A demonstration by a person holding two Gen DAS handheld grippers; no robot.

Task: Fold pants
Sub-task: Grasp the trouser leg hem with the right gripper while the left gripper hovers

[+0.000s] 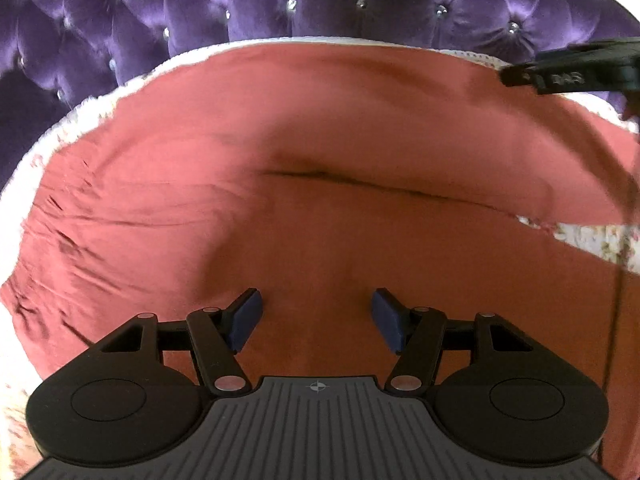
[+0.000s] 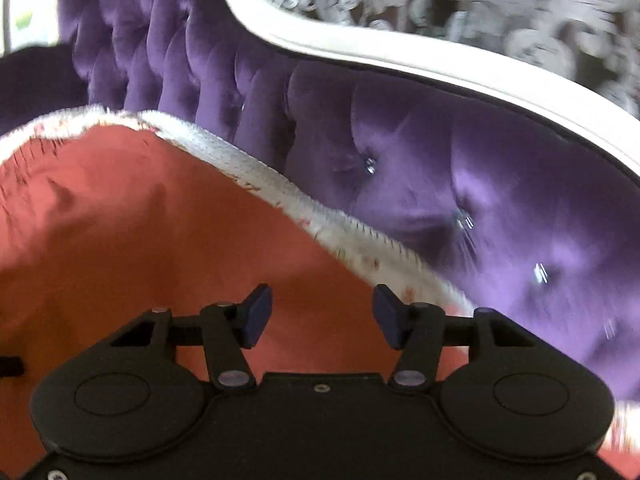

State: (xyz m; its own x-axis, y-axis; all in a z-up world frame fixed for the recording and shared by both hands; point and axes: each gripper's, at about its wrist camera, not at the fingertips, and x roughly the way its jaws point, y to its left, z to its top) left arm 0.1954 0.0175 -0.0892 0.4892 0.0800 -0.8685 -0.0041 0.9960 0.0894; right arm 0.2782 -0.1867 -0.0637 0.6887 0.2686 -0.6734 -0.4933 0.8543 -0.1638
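Pants: we see the salmon-red pants (image 1: 320, 200) spread flat over a floral bedspread (image 1: 600, 240), filling most of the left wrist view.
Fold line: a dark crease (image 1: 380, 184) runs across the middle, where one layer overlaps another.
Far edge: our cloth stops just short of the bedspread's white rim, which meets the purple tufted headboard (image 1: 280, 0).
Left gripper: our left gripper (image 1: 316, 316) has its jaws parted above the cloth, with nothing between the pads.
Right gripper: our right gripper (image 2: 322, 316) is likewise parted and empty, over the pants' far corner; the picture is blurred.
Open room: a floral strip lies bare at the right of the pants; beyond the rim the headboard's white frame (image 2: 360, 52) closes us in.
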